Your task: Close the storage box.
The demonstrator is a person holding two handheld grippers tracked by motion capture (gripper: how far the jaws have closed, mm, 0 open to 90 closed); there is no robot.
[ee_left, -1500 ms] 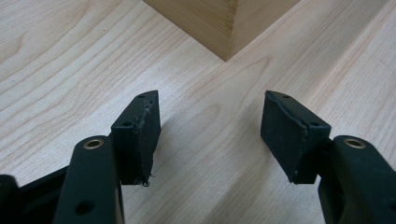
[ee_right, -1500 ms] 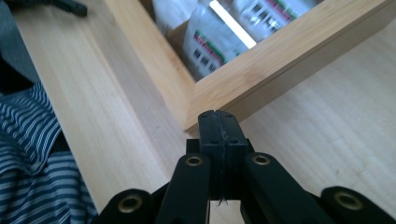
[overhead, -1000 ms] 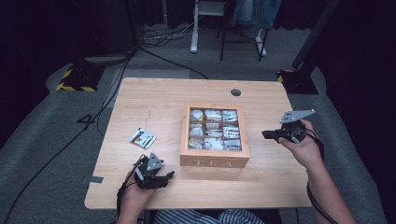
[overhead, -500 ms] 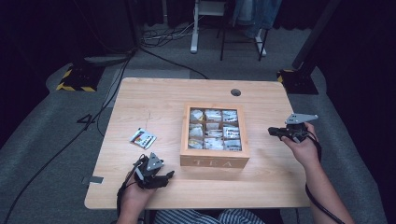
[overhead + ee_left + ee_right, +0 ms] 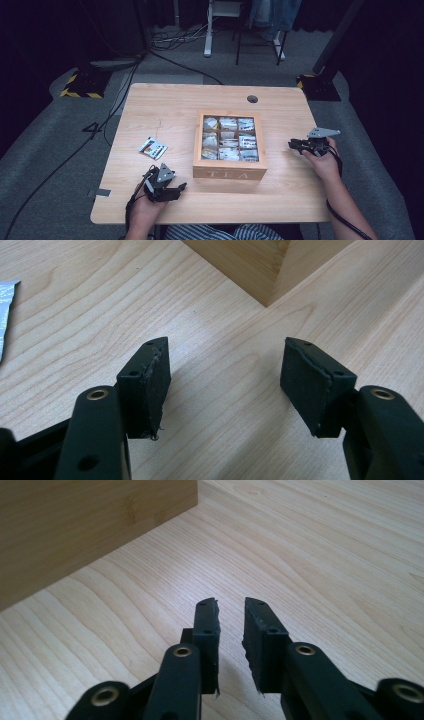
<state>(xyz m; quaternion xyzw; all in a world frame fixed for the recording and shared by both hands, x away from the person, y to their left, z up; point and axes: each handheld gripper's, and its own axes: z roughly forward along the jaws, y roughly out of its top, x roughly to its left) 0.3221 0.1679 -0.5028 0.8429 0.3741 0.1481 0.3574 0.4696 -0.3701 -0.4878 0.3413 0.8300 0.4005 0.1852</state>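
Where the high view looks down, a wooden tea box (image 5: 229, 145) sits mid-table (image 5: 165, 105), a sachet (image 5: 152, 148) lying to its left; left gripper (image 5: 172, 189) near the front edge, right gripper (image 5: 295, 145) right of the box. Left gripper view: jaws spread wide over bare wood, box corner (image 5: 270, 270) ahead, nothing held. Right gripper view: jaws nearly closed, a narrow gap, empty, box wall (image 5: 75, 530) at upper left.

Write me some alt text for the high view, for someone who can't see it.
A wooden tea box, its compartments full of tea bags, stands mid-table on a light wooden table. A person's left tool rests near the box's front left corner, the right tool sits to the box's right. One loose tea packet lies left of the box.
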